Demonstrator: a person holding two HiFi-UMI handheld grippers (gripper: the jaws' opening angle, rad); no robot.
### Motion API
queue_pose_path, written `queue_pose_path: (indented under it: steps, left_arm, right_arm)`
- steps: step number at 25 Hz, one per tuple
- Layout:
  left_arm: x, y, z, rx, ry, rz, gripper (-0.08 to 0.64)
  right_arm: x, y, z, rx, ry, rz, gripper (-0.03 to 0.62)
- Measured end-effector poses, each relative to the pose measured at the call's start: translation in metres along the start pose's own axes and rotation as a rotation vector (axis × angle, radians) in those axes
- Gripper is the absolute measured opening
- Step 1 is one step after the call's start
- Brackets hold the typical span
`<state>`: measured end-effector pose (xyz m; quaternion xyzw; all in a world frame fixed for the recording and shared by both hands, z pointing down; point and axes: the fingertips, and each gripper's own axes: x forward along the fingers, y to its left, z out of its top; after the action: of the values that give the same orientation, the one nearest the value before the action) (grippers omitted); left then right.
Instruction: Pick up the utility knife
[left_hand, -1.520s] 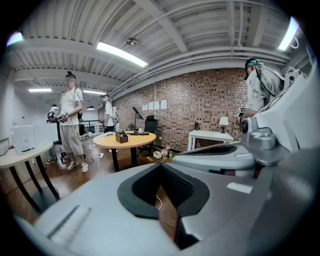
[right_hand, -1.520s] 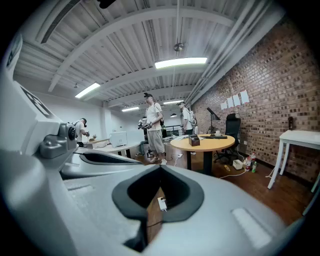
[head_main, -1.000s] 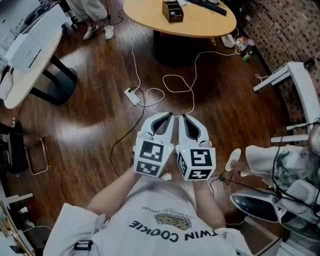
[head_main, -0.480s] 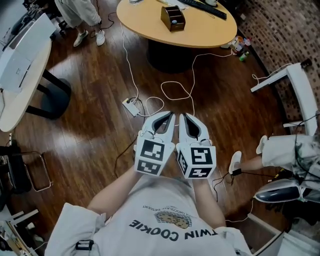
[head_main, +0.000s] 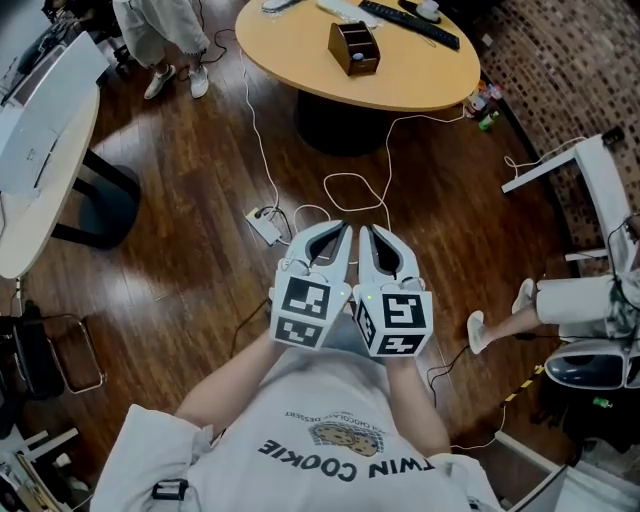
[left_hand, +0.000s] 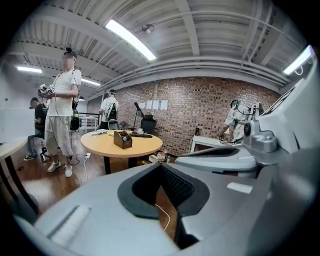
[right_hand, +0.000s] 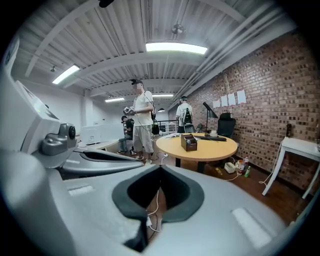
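My left gripper (head_main: 343, 232) and right gripper (head_main: 365, 232) sit side by side, jaws together on nothing; on the counter (head_main: 410, 70), the box (head_main: 354, 48) holds a small round thing (head_main: 357, 70).

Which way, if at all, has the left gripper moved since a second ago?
Yes, forward: the left gripper has closed on the white power strip on the floor, now beside its tips rather than ahead.

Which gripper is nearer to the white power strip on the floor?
Left. In the head view the left gripper is held just to the right of the power strip. The right gripper is beside the left one, on the side away from the strip.
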<state>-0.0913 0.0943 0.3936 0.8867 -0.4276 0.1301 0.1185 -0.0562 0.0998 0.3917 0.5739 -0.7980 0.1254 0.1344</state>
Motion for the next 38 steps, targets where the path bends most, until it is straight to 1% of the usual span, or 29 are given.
queue_pose_path:
  steps: [5,9,15,19,23,27,30,33,38]
  left_arm:
    - [0.024,0.01,0.004,-0.007,0.013,0.013,0.008]
    - [0.054,0.02,0.009,-0.01,0.023,0.035,0.008]
    - [0.114,0.03,0.027,-0.011,0.031,0.072,0.008]
    - [0.154,0.029,0.047,0.013,0.03,0.094,0.008]
    - [0.185,0.028,0.056,0.002,0.039,0.125,0.008]
    - [0.214,0.028,0.066,0.009,0.034,0.15,0.008]
    - [0.232,0.028,0.073,0.005,0.031,0.17,0.008]
    - [0.245,0.028,0.083,0.017,0.025,0.181,0.008]
    - [0.262,0.033,0.094,0.021,0.015,0.185,0.008]
  right_arm:
    - [0.022,-0.016,0.005,0.011,-0.001,0.016,-0.002]
    - [0.049,-0.038,0.009,0.02,0.003,0.034,-0.002]
    - [0.088,-0.085,0.023,0.02,-0.003,0.075,-0.002]
    - [0.109,-0.117,0.04,0.014,-0.014,0.103,-0.002]
    - [0.127,-0.149,0.05,0.018,-0.022,0.129,-0.002]
    - [0.142,-0.176,0.056,0.014,-0.025,0.15,-0.002]
    - [0.152,-0.192,0.062,0.005,-0.031,0.166,-0.002]
    - [0.161,-0.206,0.069,0.013,-0.039,0.172,-0.002]
    - [0.175,-0.216,0.075,0.018,-0.044,0.182,-0.002]
